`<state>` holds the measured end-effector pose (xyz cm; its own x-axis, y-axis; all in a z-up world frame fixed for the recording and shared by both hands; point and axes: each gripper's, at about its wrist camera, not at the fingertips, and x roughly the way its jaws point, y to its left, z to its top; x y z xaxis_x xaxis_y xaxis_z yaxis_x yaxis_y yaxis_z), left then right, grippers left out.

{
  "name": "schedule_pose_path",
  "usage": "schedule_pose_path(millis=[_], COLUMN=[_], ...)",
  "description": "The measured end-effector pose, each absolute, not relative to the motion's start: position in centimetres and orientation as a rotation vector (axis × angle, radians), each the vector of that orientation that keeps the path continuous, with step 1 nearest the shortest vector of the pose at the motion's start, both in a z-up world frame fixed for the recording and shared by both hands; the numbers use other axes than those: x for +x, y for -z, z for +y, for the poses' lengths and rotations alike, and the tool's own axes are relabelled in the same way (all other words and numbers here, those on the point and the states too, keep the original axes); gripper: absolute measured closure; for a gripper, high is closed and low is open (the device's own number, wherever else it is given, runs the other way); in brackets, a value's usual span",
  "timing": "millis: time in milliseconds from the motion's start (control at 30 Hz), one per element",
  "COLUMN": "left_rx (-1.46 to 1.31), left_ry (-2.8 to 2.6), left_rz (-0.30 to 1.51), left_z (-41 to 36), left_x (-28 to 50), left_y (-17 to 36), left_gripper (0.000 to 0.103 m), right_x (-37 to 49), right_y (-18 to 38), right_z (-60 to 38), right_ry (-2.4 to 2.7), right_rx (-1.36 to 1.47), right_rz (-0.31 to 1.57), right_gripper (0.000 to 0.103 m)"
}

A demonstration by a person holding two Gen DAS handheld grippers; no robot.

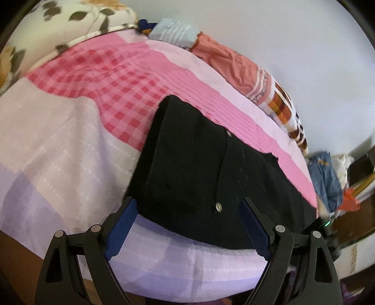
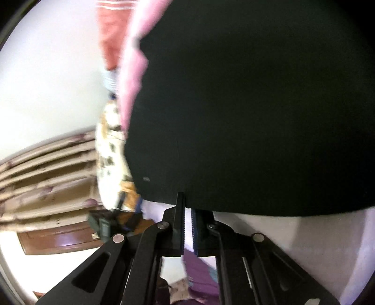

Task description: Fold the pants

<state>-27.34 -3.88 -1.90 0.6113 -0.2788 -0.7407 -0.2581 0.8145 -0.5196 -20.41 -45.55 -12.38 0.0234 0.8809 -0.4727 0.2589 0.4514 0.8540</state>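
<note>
bed (image 1: 58, 145): the landmark here, covered by a pink, lilac and checked sheet, filling most of the left wrist view
pants (image 1: 199, 169): black, spread flat on the bed toward its near edge, one end reaching back over the pink check; in the right wrist view the same dark cloth fills the upper frame and hides almost all of the bed
clothes pile (image 1: 232, 63): an orange garment and striped pieces along the bed's far side, well apart from the pants
floral pillow (image 1: 58, 21): at the far corner of the bed, away from the pants
left gripper (image 1: 187, 225): released, jaws standing wide, hovering at the bed's near edge with the pants' hem between the two blue pads but neither pad pressing on it
right gripper (image 2: 188, 211): clenched, pads drawn nearly together at the pants' edge by the bed's near side; the tips meet the cloth, but how much fabric is pinched between them cannot be made out
snap buttons (image 1: 218, 207): two small metal studs on the pants, one close to the left gripper, one farther up the bed
step in hand, as I judge it: taking both near corners before lifting to fold
risk: only one side is secured; lifting now would drag the pants askew across the bed
risk: a thin pinch on the right could slip and drop the hem
risk: the left pads might catch the sheet along with the cloth
</note>
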Motion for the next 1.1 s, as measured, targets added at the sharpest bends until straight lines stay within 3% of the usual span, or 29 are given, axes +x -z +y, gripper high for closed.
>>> schedule_pose_path(millis=[100,133,167,200,300,400,467,800,1100], left_rx=[-0.665,-0.658,-0.644,-0.618,-0.513,-0.458,-0.425,-0.395,-0.373], left_ry=[-0.017,-0.034,-0.051,-0.062,-0.063,0.004,0.024,0.022,0.013], left_rz=[0.936,0.930,0.913,0.892,0.866,0.842,0.848,0.936,0.936], left_z=[-2.9,-2.8,-2.7,-2.7,-4.1,-6.2,-7.4,-8.6,-8.4], left_x=[-27.5,-27.7,-27.9,-28.2,-28.0,-26.9,-25.8,-21.8,-20.7], left_y=[2.0,1.8,1.3,0.6,-1.8,-3.1,-2.8,2.3,2.8], left_gripper=[0.016,0.016,0.016,0.016,0.016,0.014,0.014,0.014,0.013], right_x=[-20.0,-20.0,-20.1,-20.3,-18.7,-15.5,-13.2,-5.2,-3.7], right_y=[12.3,12.2,12.0,11.1,4.5,-2.3,-4.1,0.1,2.5], right_z=[-45.6,-45.3,-45.1,-45.0,-45.6,-45.6,-44.3,-39.1,-36.7], right_ry=[-0.702,-0.739,-0.777,-0.817,-0.867,-0.765,-0.702,-0.797,-1.075], right_rx=[1.105,1.120,1.121,1.095,0.765,0.279,0.001,-0.180,-0.183], right_rz=[1.538,1.589,1.623,1.641,1.476,1.170,1.013,1.012,1.162], right_gripper=[0.093,0.087,0.069,0.063,0.063,0.063,0.063,0.068,0.074])
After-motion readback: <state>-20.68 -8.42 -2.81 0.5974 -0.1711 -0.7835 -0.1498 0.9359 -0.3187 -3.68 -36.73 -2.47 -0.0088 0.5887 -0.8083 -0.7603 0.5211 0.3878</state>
